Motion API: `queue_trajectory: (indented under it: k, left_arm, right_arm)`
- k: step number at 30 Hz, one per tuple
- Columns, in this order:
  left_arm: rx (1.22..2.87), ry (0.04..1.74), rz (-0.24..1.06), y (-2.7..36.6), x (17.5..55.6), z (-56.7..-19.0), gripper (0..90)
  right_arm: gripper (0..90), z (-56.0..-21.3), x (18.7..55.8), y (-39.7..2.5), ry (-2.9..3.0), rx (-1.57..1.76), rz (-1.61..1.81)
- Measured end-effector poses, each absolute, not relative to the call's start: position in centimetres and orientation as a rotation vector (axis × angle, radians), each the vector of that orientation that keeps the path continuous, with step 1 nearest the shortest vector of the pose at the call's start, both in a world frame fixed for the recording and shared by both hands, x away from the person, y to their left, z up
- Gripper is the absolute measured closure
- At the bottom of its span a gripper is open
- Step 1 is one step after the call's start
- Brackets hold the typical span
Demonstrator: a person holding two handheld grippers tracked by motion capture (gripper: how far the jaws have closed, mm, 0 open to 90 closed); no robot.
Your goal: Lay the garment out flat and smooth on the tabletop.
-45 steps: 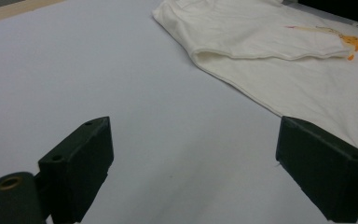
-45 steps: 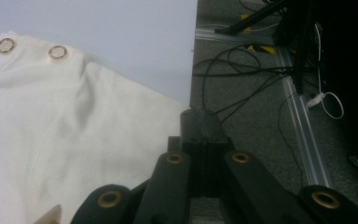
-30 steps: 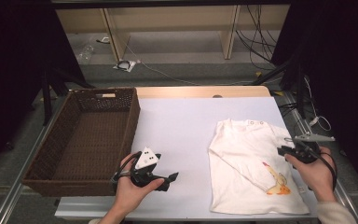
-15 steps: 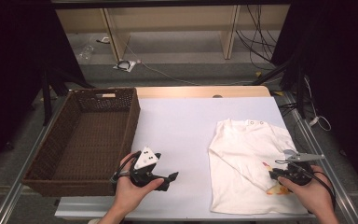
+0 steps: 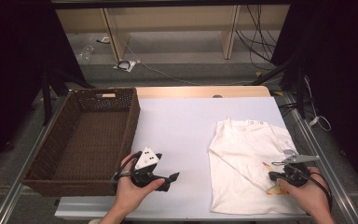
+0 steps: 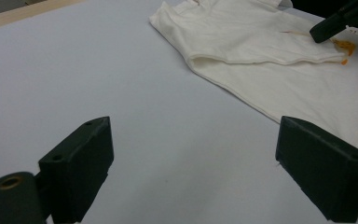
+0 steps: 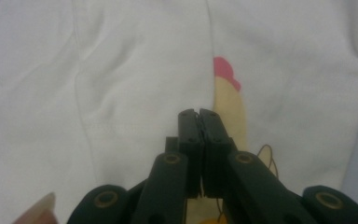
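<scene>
Right gripper, jaws together, over the white shirt

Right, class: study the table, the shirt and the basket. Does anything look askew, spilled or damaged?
Nothing is spilled or damaged. The white shirt lies flat but slightly askew, one sleeve folded across its front. The orange marks are its printed picture, not a stain. The basket sits upright.

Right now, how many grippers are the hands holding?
2. The left gripper is open over the bare white table, beside the brown basket. The right gripper is shut over the white shirt, by its coloured print.
</scene>
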State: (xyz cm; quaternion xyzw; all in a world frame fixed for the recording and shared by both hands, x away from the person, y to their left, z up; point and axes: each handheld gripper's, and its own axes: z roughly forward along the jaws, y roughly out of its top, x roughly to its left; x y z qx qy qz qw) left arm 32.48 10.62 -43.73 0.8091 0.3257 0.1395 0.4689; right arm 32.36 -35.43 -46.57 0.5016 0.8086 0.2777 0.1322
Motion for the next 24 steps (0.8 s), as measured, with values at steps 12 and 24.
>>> queue_trajectory:
  k: [12, 24]
  left_arm:
    - [1.966, 0.775, 0.33, 10.2, 32.4, -43.4, 10.5]
    - [1.972, 0.73, 0.328, 9.1, 32.2, -42.8, 10.6]
  right_arm:
    - [89.7, -44.2, 32.4, -34.5, 2.274, 1.411, 0.964]
    - [89.8, -42.1, 33.8, -31.4, 2.255, 1.318, 1.083]
